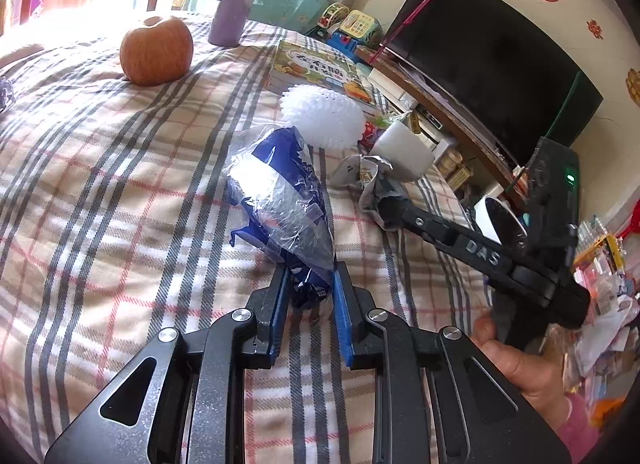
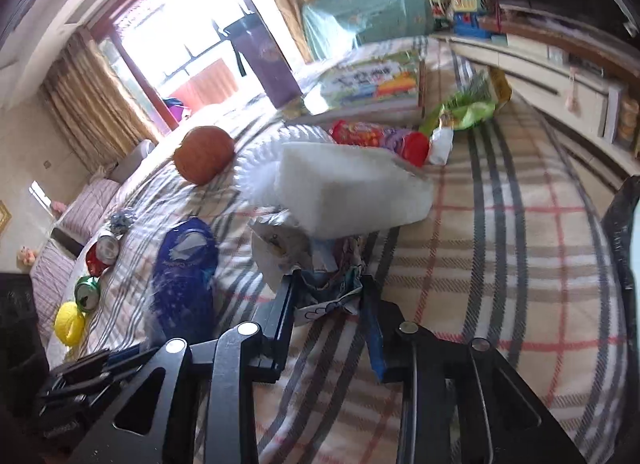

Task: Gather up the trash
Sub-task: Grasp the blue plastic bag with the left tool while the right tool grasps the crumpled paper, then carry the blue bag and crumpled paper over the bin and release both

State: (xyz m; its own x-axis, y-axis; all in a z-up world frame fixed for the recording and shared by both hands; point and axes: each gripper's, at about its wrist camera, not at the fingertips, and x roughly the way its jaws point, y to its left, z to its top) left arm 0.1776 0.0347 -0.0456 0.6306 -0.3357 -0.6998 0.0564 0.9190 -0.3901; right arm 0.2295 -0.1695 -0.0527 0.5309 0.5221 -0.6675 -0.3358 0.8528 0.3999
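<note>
While both tools are angled down over the plaid blanket of the bed, each is seen closed narrowly on a piece of trash. The left tool is clamped on the near end of a blue and clear plastic wrapper; the wrapper's tail is pinched between the blue pads, and the rest extends away from the tool across the blanket toward a white bristled brush. The right tool is gripped on a crumpled printed wrapper, which is bunched between the pads just in front of a white foam block; in the left wrist view the same tool is seen reaching in from the right, held by a hand. The two held wrappers lie near each other but apart. An apple and a purple flask are noted farther back, well clear of both tools. Two crushed cans, a yellow object and further snack wrappers are recorded on the blanket, untouched.
</note>
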